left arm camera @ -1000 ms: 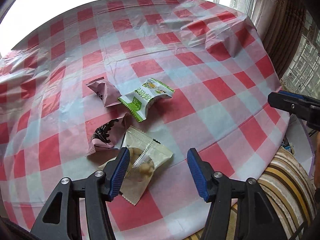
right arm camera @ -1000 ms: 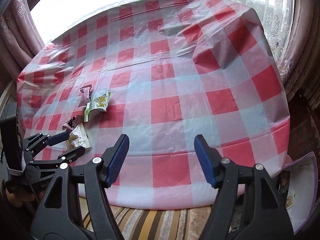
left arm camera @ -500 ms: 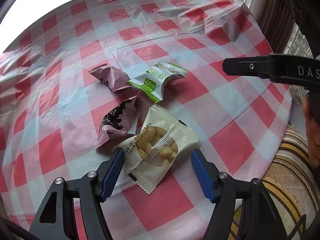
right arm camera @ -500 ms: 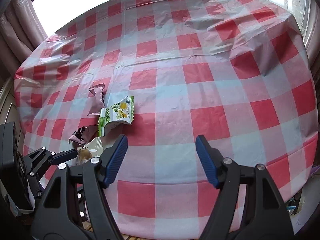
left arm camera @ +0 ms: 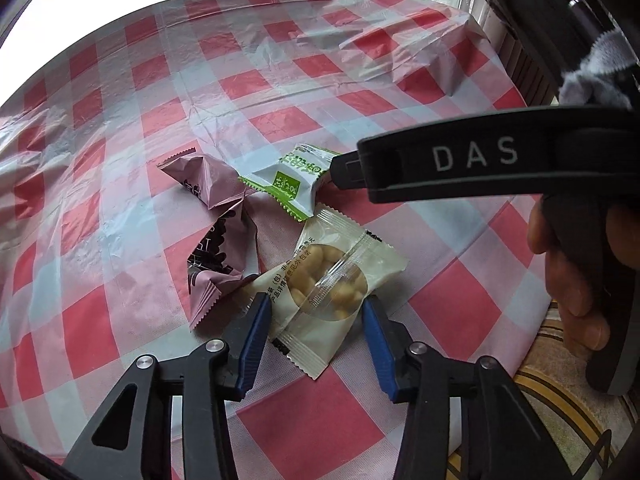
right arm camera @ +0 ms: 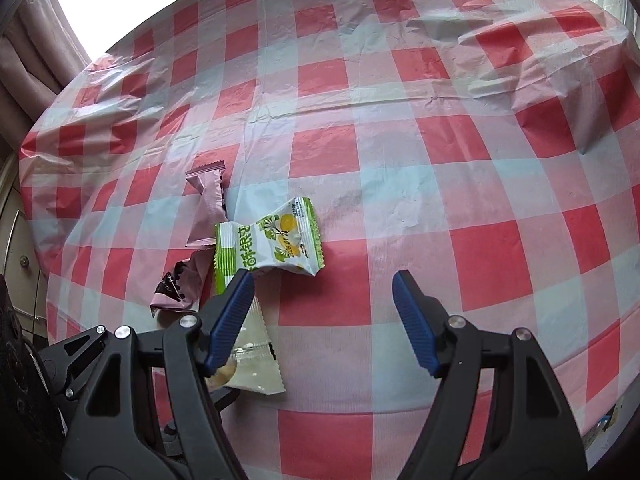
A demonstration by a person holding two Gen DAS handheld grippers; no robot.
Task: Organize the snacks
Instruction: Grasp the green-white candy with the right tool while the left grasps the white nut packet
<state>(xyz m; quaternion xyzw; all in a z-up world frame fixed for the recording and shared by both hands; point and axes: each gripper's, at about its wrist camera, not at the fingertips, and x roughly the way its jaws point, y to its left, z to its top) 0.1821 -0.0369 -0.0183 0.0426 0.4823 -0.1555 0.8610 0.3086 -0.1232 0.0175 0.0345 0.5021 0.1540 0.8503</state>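
Several snack packets lie together on the red-and-white checked tablecloth (left arm camera: 320, 80). A cream packet of round yellow snacks (left arm camera: 332, 284) lies between the open fingers of my left gripper (left arm camera: 316, 308), which straddles its near half. Beyond it are a green-and-white packet (left arm camera: 292, 184), a pink packet with dark print (left arm camera: 218, 256) and a plain pink packet (left arm camera: 204, 180). My right gripper (right arm camera: 323, 282) is open and empty, hovering just right of the green-and-white packet (right arm camera: 272, 244). Its left finger hides part of the cream packet (right arm camera: 252, 364).
The right gripper's black body (left arm camera: 480, 156) and the hand holding it (left arm camera: 572, 280) cross the right side of the left wrist view. The table's near edge (right arm camera: 360, 460) is close below. Curtains (right arm camera: 24, 60) hang at the left. A striped rug (left arm camera: 560, 420) lies beyond the edge.
My left gripper has moved forward and narrowed around the cream packet. My right gripper has moved left and forward, close to the green-and-white packet.
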